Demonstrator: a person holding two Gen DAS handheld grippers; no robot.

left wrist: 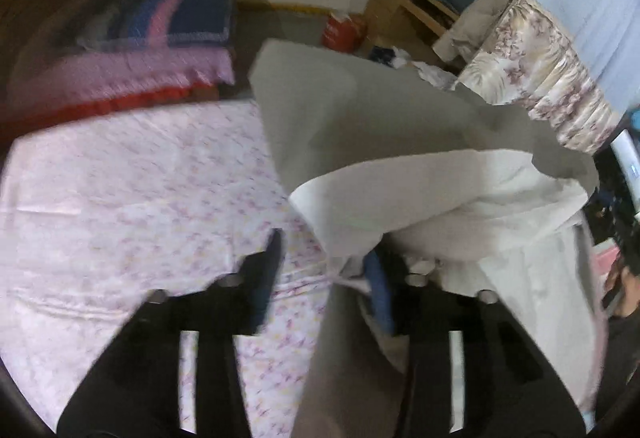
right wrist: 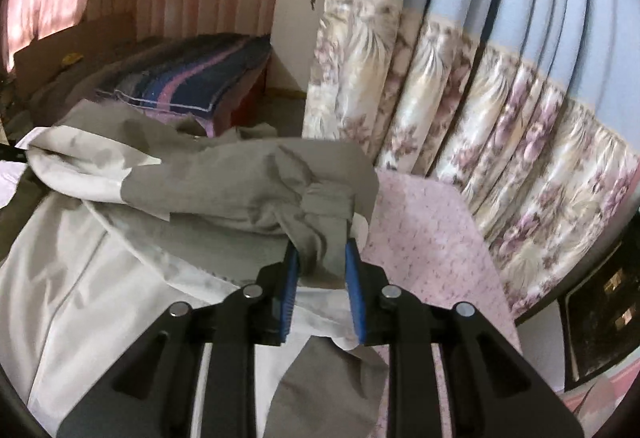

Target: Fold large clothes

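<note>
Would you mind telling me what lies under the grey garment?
Under the grey garment lies the pink floral sheet, visible on both sides. Whatever sits directly beneath its bunched folds is covered.

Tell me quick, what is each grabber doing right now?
Left gripper: open, with the grey garment draped over one finger.
Right gripper: shut on a bunched fold of the grey garment.

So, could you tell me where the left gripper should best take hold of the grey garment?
Probably the lifted folded edge of the grey garment, approached from the left over the floral bedsheet. That edge stands off the bed, right of the left gripper, whose fingers look spread. The right gripper pinches another bunch.
</note>
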